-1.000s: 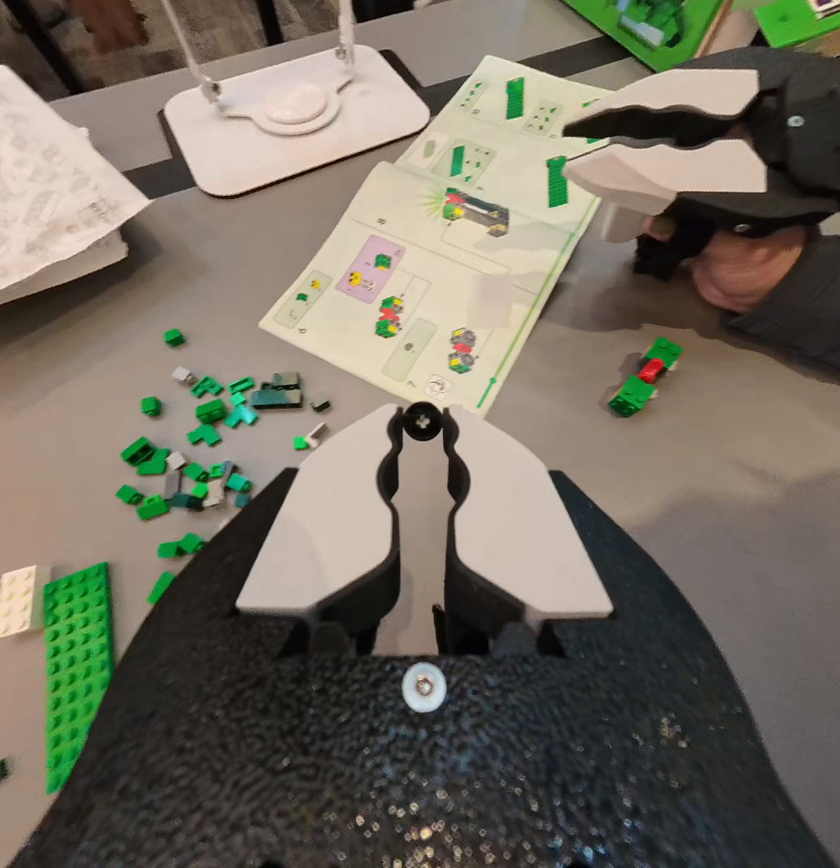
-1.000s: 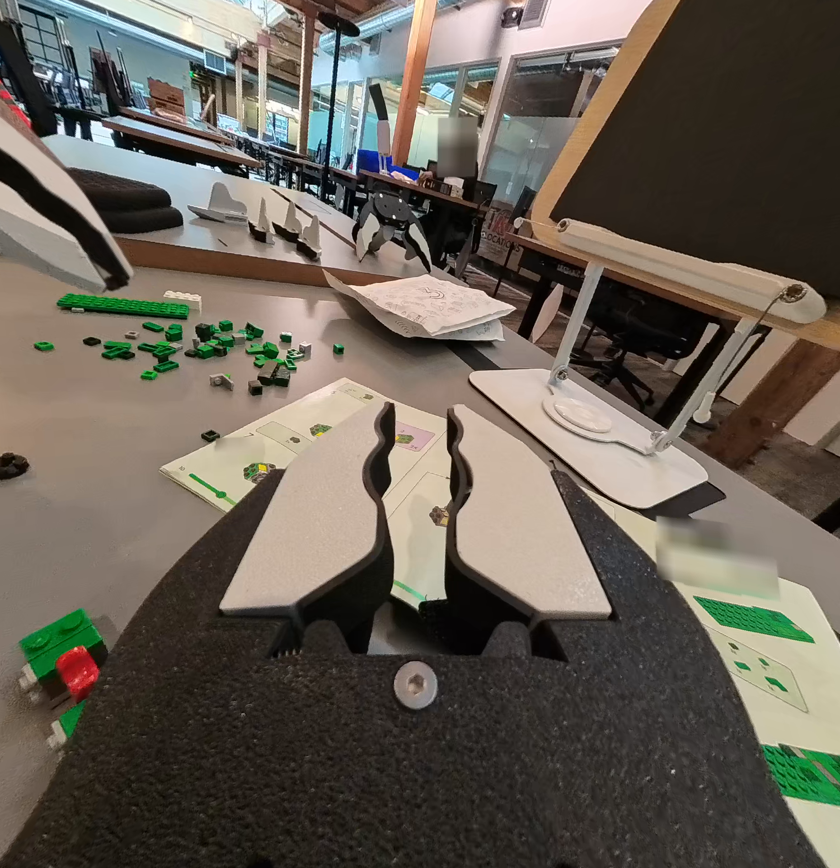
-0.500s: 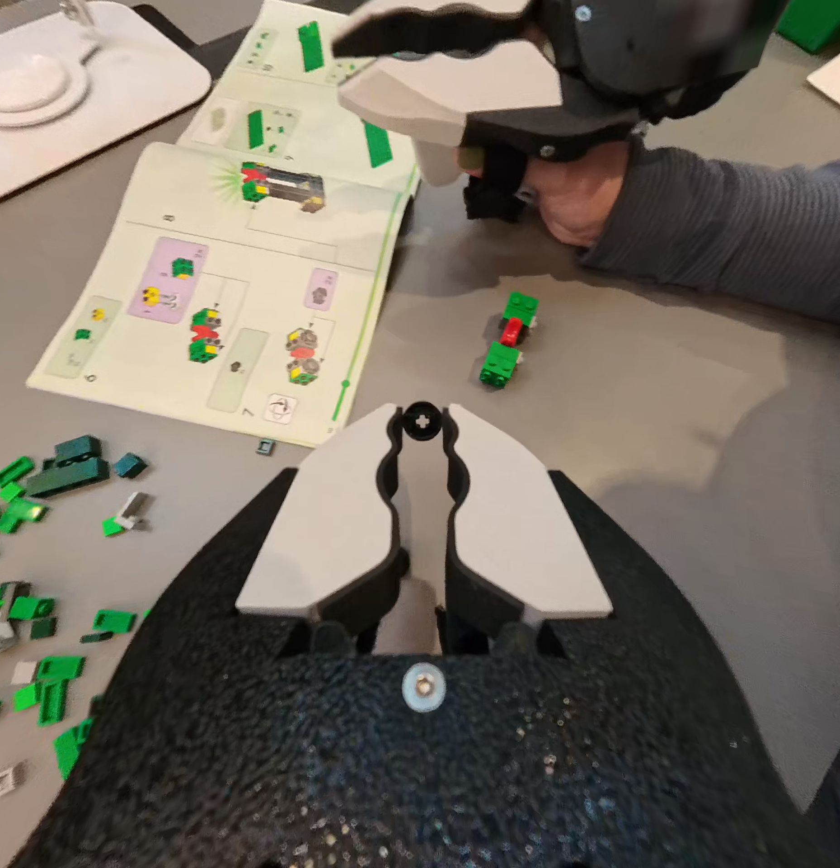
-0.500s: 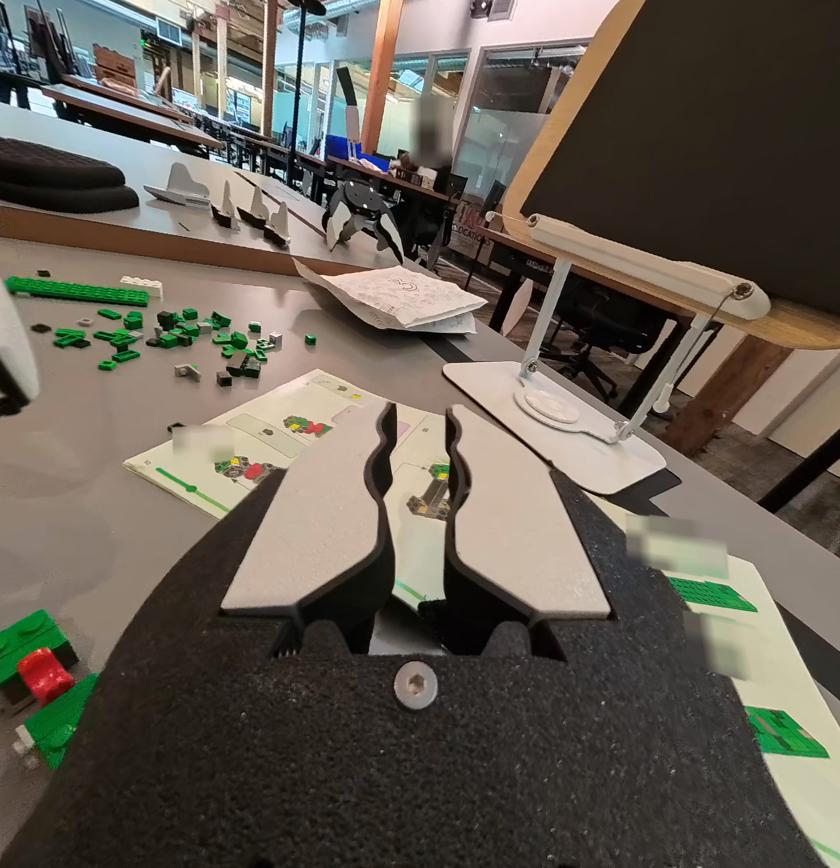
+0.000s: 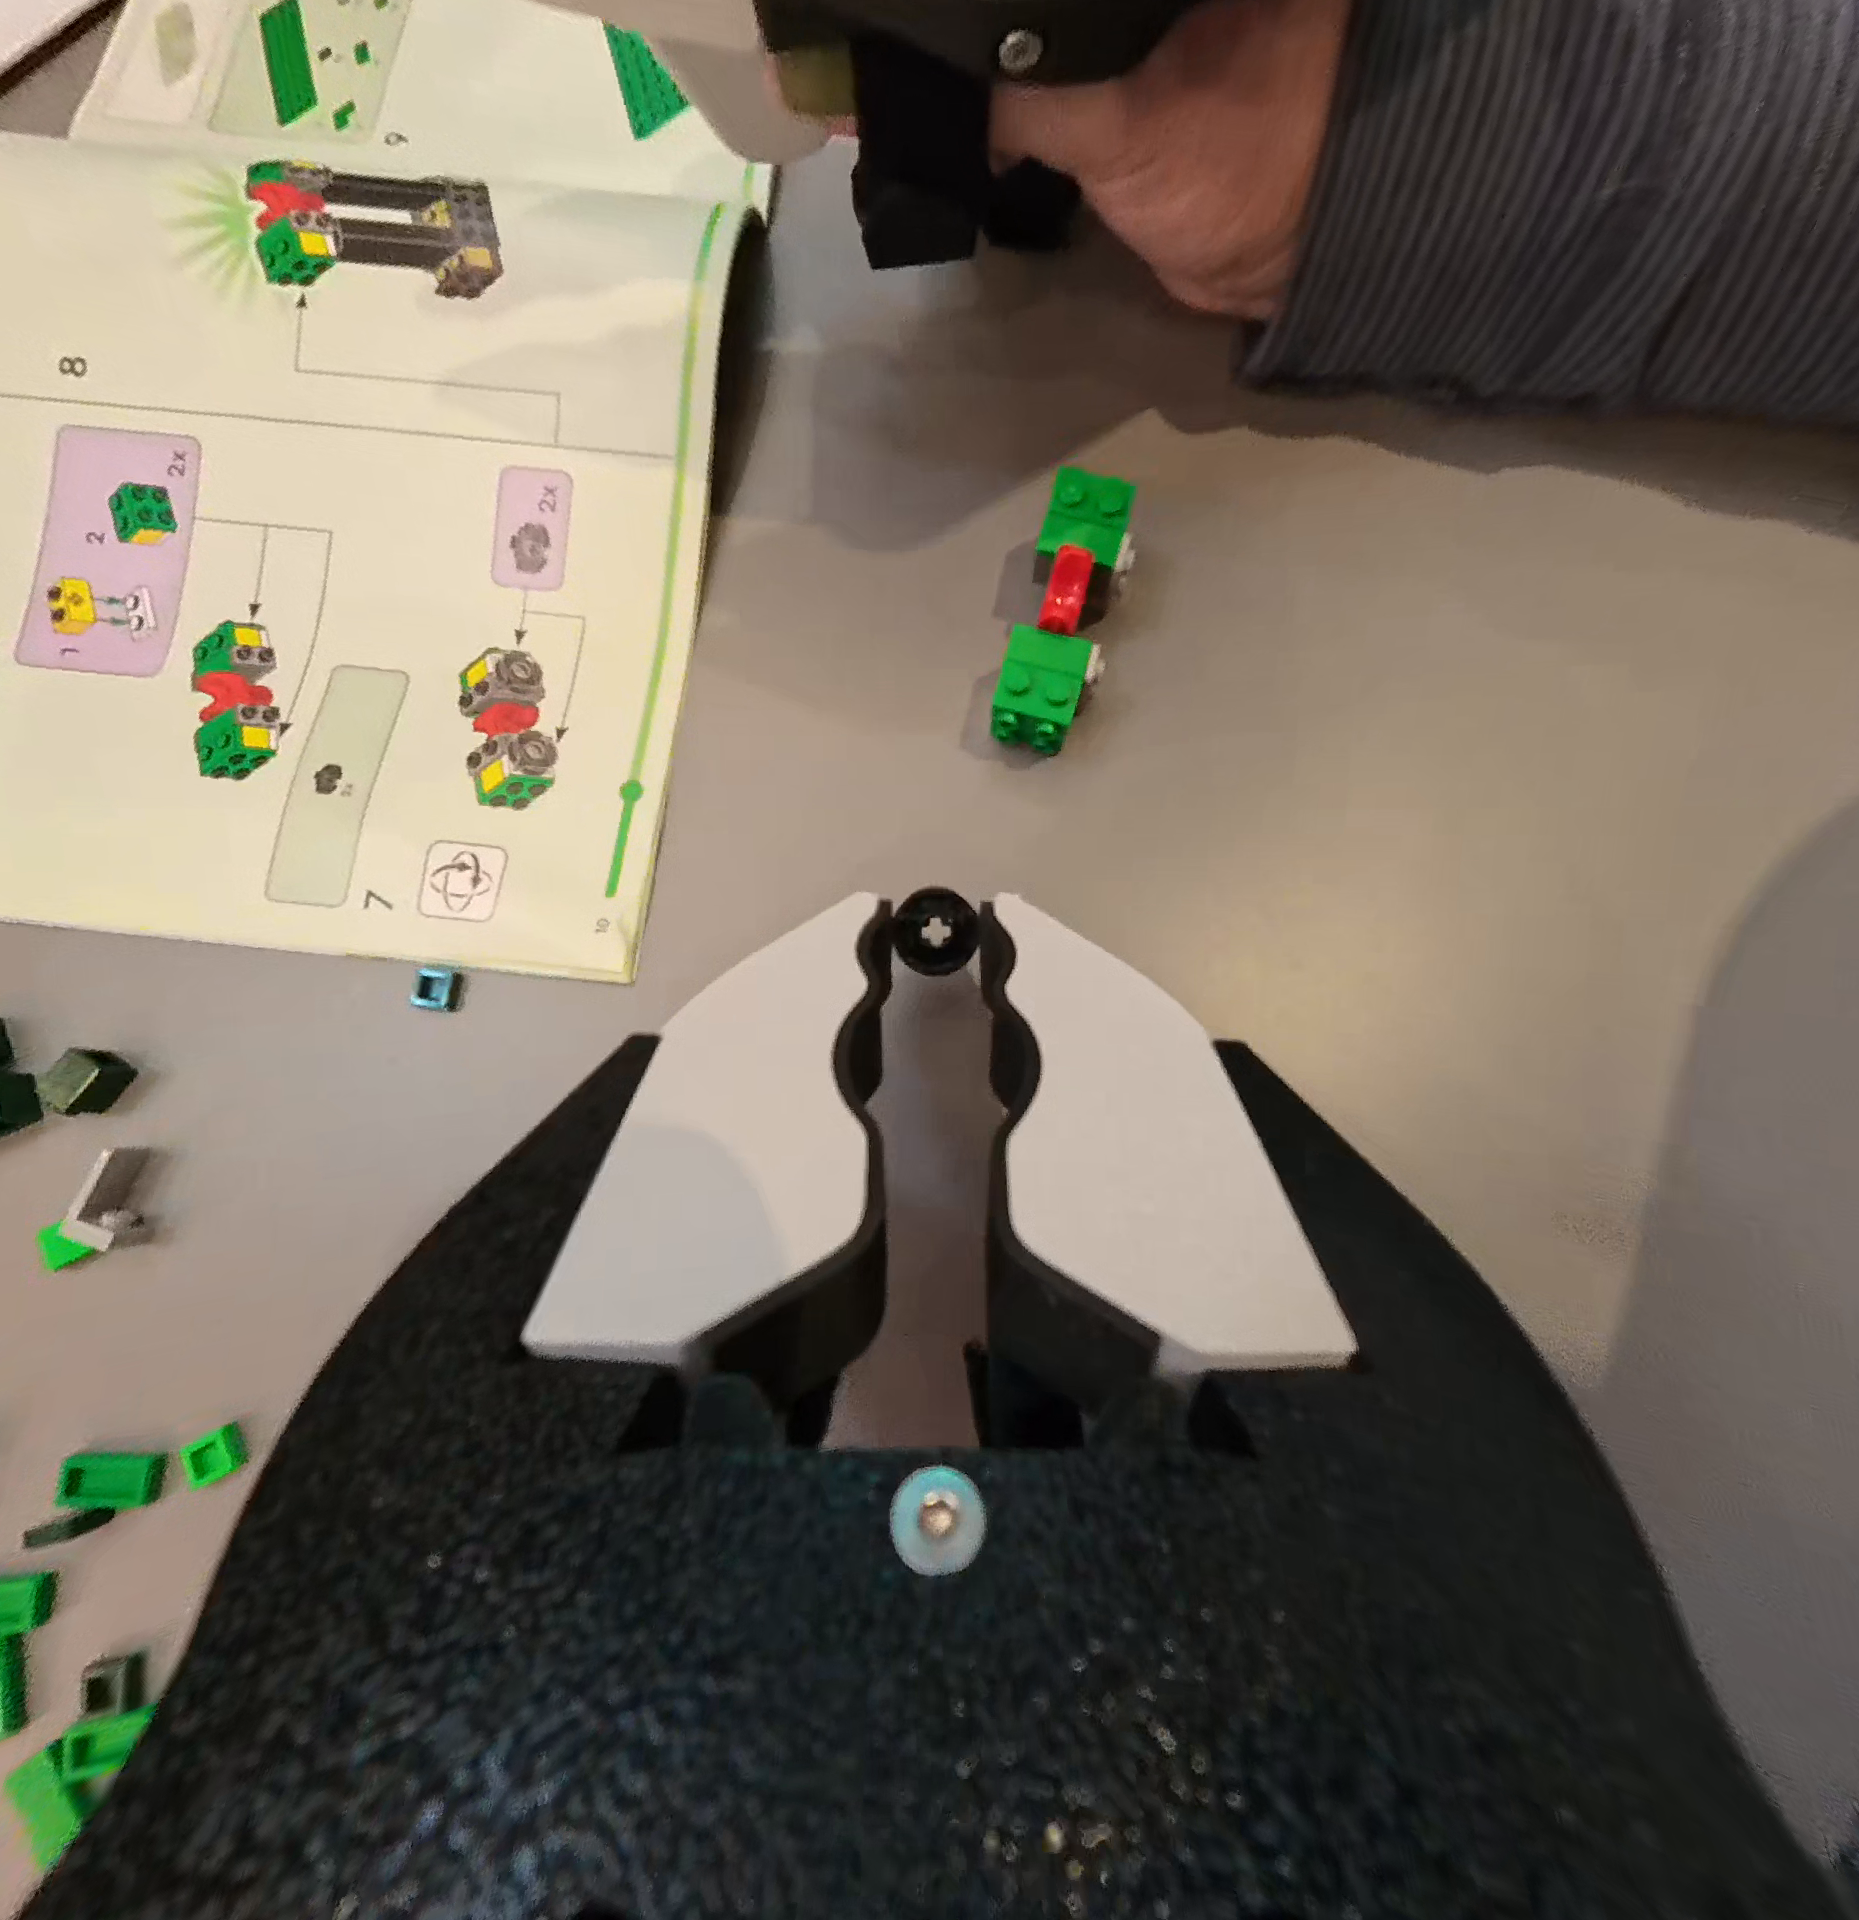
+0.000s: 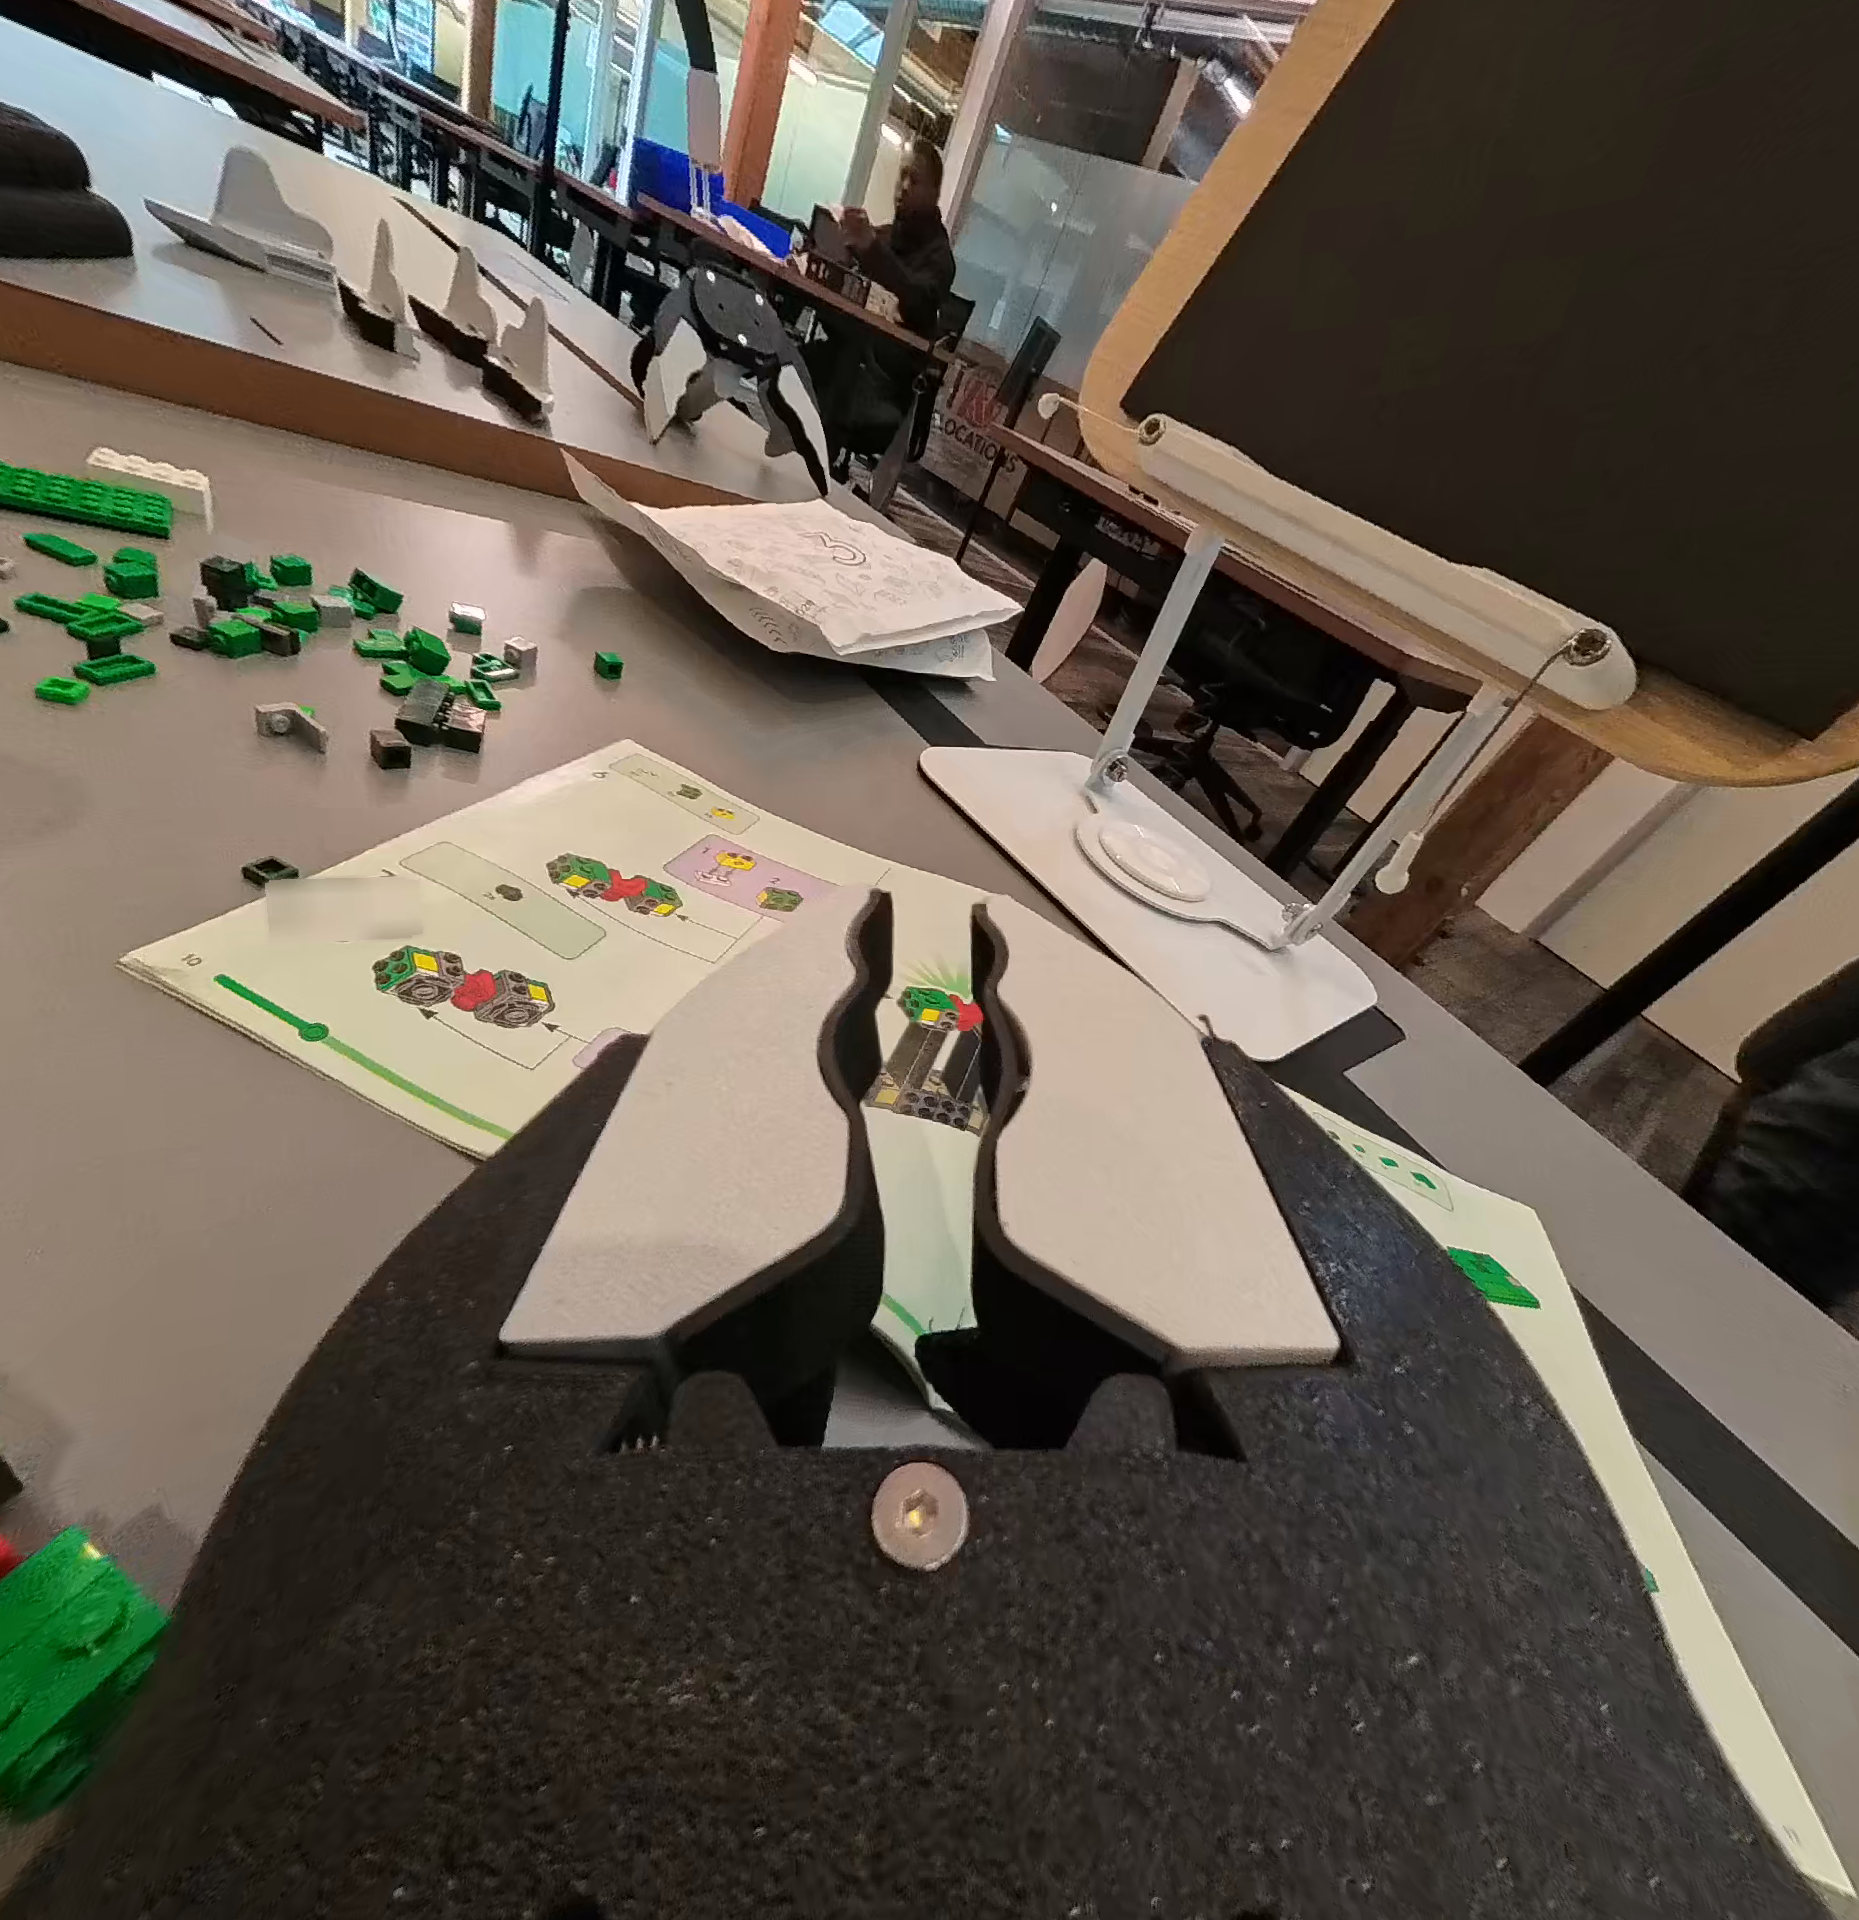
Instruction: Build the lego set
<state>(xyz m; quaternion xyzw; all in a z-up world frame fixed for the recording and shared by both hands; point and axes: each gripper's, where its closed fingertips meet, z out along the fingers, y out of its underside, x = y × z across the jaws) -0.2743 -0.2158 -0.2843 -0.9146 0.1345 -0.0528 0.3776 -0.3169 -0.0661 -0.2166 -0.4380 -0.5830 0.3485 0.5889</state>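
One black round piece (image 5: 934, 931) (tip-held) in left gripper (image 5: 935, 920).

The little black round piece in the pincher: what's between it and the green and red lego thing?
Just bare grey table between the black piece in the left gripper and the green-and-red assembly, seen in the left wrist view.

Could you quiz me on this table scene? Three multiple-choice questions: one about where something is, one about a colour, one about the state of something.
1. Where is the small built model?
A. on the booklet
B. on the bare table, right of the booklet
C. in the right gripper

2. What colour is its middle piece?
A. red
B. blue
C. white

3. What is the left gripper doing?
A. wide open, empty
B. pinching a small black round piece
C. gripping the booklet

Answers: 1 B, it sits on grey table past the booklet edge. 2 A, red between green blocks. 3 B, the black round piece sits between its tips.
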